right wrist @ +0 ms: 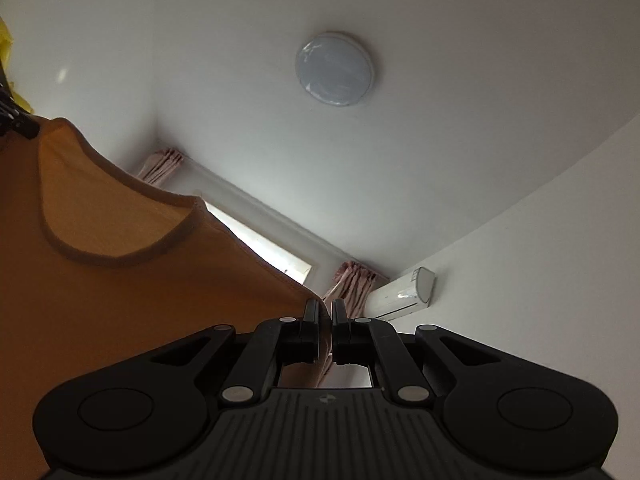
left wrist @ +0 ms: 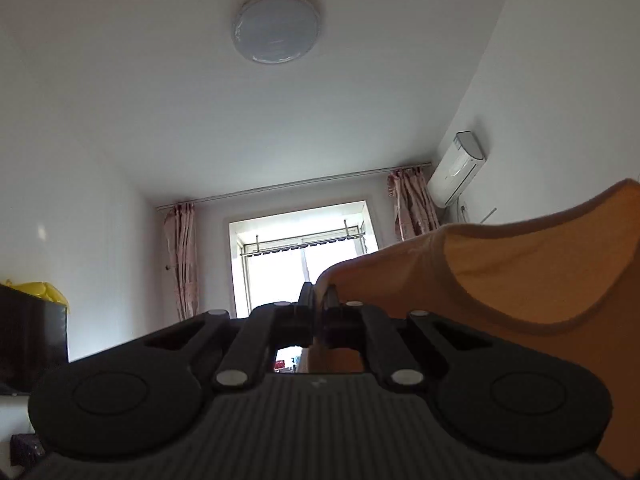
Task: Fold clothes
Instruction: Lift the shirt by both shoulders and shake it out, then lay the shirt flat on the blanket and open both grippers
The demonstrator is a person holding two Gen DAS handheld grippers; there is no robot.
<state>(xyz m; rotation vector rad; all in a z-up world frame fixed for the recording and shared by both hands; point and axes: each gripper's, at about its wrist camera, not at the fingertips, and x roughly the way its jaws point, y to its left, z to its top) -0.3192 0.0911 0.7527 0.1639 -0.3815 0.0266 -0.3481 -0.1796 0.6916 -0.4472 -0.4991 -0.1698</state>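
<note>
Orange T-shirt (left wrist: 520,280): we keep left tongs (left wrist: 320,300) and right tongs (right wrist: 326,312) clenched on its shoulders, lower right and lower left of frame, neckline taut.

Both cameras sit just behind their tongs and tilt upward toward the ceiling. The left view looks along the left tongs (left wrist: 319,304) straight at the window (left wrist: 304,264) on the far wall, with the lamp (left wrist: 276,26) overhead. The right view is rolled, so the same window wall runs diagonally behind the right tongs (right wrist: 326,314). Both views share the lamp, curtains (left wrist: 182,260), air conditioner (left wrist: 456,172) and the orange shirt (left wrist: 520,264), which hangs very close between them, at right in the left view and at left in the right view.
</note>
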